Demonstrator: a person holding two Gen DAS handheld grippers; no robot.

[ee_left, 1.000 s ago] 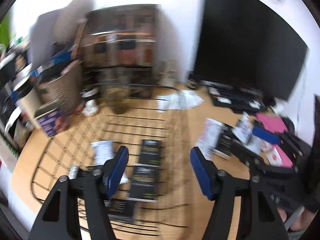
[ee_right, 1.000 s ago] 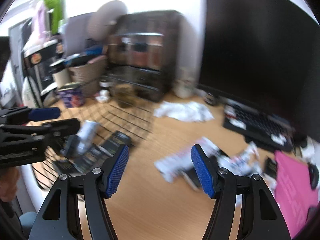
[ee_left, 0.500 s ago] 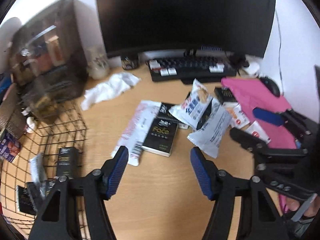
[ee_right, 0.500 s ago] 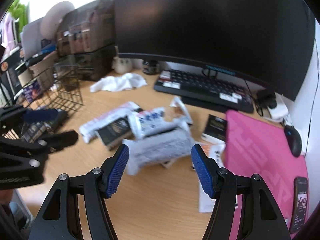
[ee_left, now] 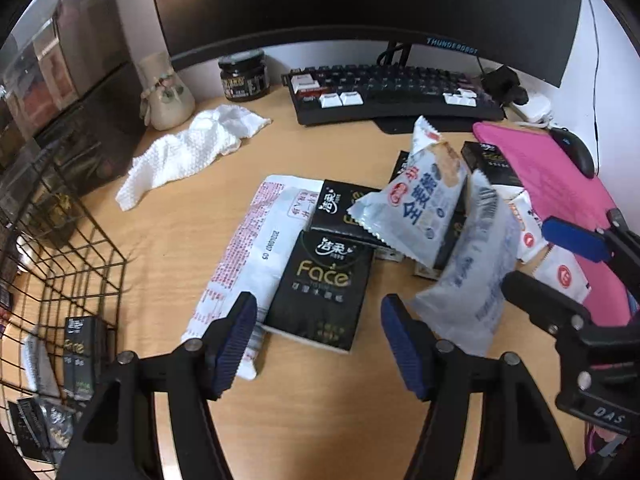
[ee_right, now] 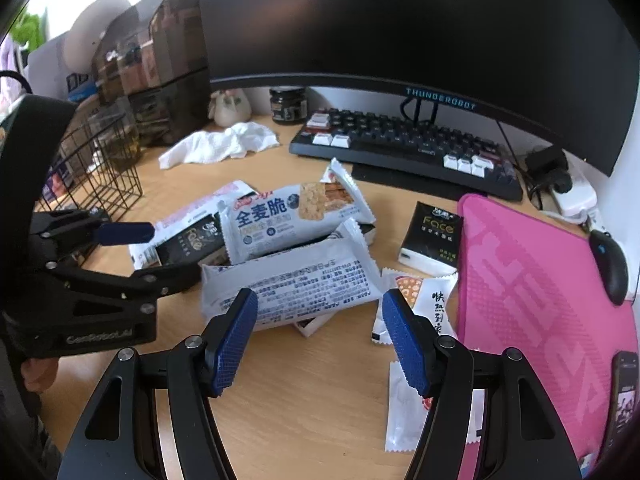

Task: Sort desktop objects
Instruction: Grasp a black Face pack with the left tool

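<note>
A heap of packets lies mid-desk. My left gripper point(ee_left: 320, 344) is open and empty, just short of a black "Face" tissue pack point(ee_left: 320, 292) with a long white and red packet point(ee_left: 256, 248) to its left. A cracker packet point(ee_left: 424, 196) and a grey-white packet point(ee_left: 472, 280) lean on the heap. My right gripper point(ee_right: 316, 340) is open and empty, right in front of the grey-white packet point(ee_right: 292, 280); the cracker packet point(ee_right: 288, 216) lies behind it. Another tissue pack point(ee_right: 432, 240) and small sachets point(ee_right: 424, 300) lie to the right.
A black wire basket point(ee_left: 60, 280) at the left holds tissue packs and packets. A keyboard point(ee_right: 400, 148) and monitor point(ee_right: 400, 32) stand at the back. A pink mat point(ee_right: 540, 300) with a mouse point(ee_right: 608, 264) and a phone point(ee_right: 622, 392) is at the right. A white cloth point(ee_left: 192, 148), a jar point(ee_left: 242, 76) and drawers point(ee_left: 60, 80) are at the back left.
Both grippers have swung right, from over the basket to the heap of packets, and moved closer to it. Both stay open and empty.
</note>
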